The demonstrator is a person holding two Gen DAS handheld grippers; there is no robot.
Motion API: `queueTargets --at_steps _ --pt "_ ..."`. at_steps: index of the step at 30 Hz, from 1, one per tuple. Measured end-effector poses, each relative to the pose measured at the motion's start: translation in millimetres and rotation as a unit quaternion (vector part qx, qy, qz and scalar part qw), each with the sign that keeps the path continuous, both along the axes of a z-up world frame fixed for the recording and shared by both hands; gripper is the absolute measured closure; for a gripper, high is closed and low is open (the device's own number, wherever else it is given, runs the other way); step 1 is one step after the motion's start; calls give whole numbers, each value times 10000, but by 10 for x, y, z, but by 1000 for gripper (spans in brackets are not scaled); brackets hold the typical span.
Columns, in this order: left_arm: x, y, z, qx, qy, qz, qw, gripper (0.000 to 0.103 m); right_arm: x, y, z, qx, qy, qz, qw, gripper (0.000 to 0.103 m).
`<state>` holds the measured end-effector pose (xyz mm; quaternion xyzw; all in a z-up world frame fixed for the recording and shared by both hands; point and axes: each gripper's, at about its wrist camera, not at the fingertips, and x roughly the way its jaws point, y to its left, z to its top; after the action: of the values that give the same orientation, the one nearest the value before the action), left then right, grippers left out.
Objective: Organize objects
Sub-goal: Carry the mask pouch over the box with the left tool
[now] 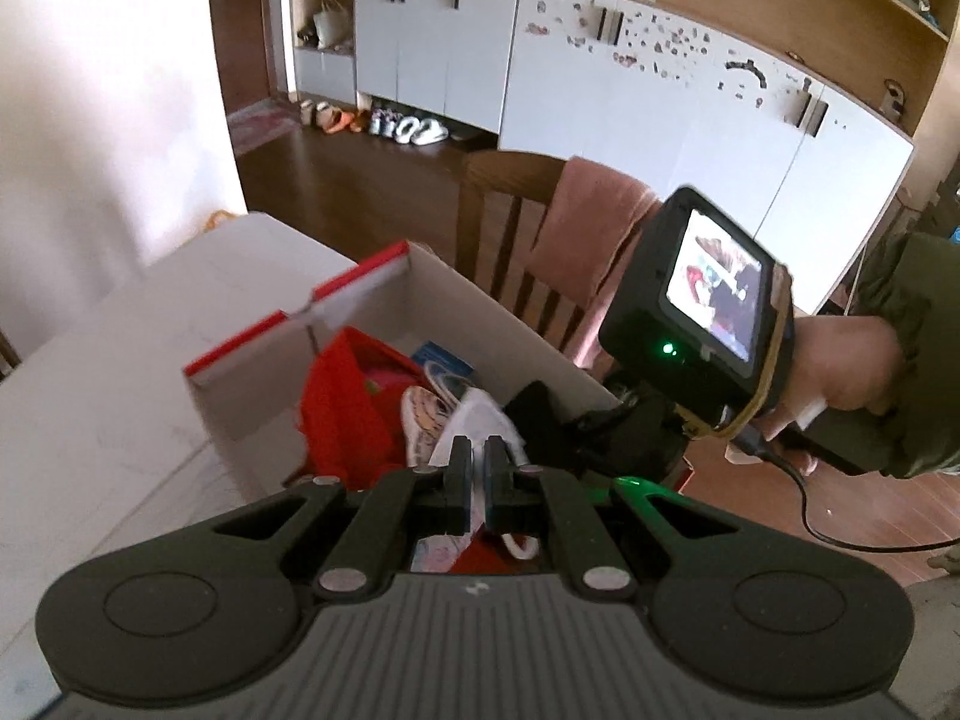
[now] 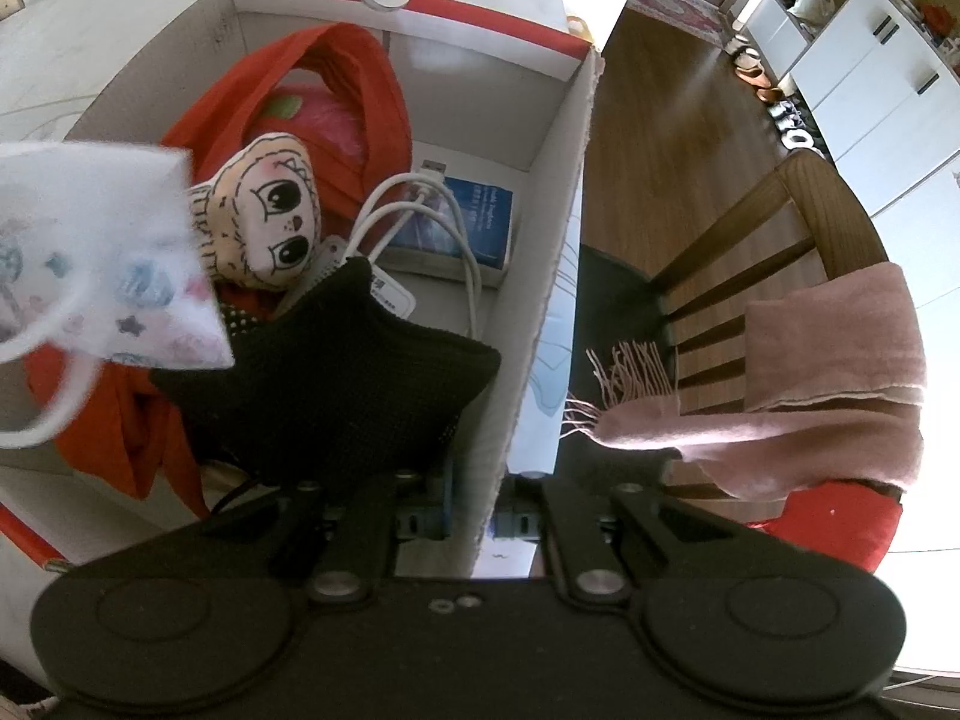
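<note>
At the far left of the right wrist view a white printed mask (image 2: 114,276) is seen hanging over the box (image 2: 540,276), its ear loop trailing toward 8 o'clock; in the left wrist view the same mask is shown pinched between the jaws of the left gripper (image 1: 478,456), which are closed nearly tight on the thin fabric. Below the mask, at about 4 o'clock from it, a rag doll (image 2: 270,210) is laid face up on a red cloth (image 2: 360,78), with a pink item half hidden at 12 o'clock of the doll. Further right a black star cushion (image 2: 336,372) is found at 5 o'clock of the doll, a white cable (image 2: 414,204) is looped above it, and a blue packet (image 2: 462,222) is set against the right wall of the box. That right wall is clamped by the right gripper (image 2: 468,516), one jaw inside and one outside, so the box is judged to be steadied on the table (image 1: 90,372). Right of the box a chair (image 2: 774,222) draped with a pink scarf (image 2: 834,372) is seen. The step in hand is judged to be the carrying of the mask into the box. For the next move, the mask would need to be lowered over a free spot among the contents, the left jaws opened, and the loop kept clear of the rim while the box is held.
</note>
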<state>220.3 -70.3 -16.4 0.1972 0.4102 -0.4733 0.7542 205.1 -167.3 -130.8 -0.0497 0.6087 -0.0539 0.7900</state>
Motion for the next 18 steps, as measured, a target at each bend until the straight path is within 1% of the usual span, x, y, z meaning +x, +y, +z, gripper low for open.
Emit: queueTargets --at_steps 2,4,5,8,15,18 --pt "24 -53 -91 6 214 -15 9998 100 3 0 1 -1 2 2 10000 94" --pt "37 -103 -202 95 423 -104 9990 100 4 2 2 -2 2 5 10000 95" --pt "28 -124 -243 124 466 -123 9988 100 3 0 1 -1 1 4 10000 94" --pt "5 -171 -374 271 494 -152 9983 100 1 0 2 6 1 -3 10000 95" --pt "104 -146 -629 446 684 64 9966 100 4 4 -1 15 2 -12 10000 95" --pt "127 -109 -693 510 748 127 9958 100 6 8 -1 15 1 -15 10000 95"
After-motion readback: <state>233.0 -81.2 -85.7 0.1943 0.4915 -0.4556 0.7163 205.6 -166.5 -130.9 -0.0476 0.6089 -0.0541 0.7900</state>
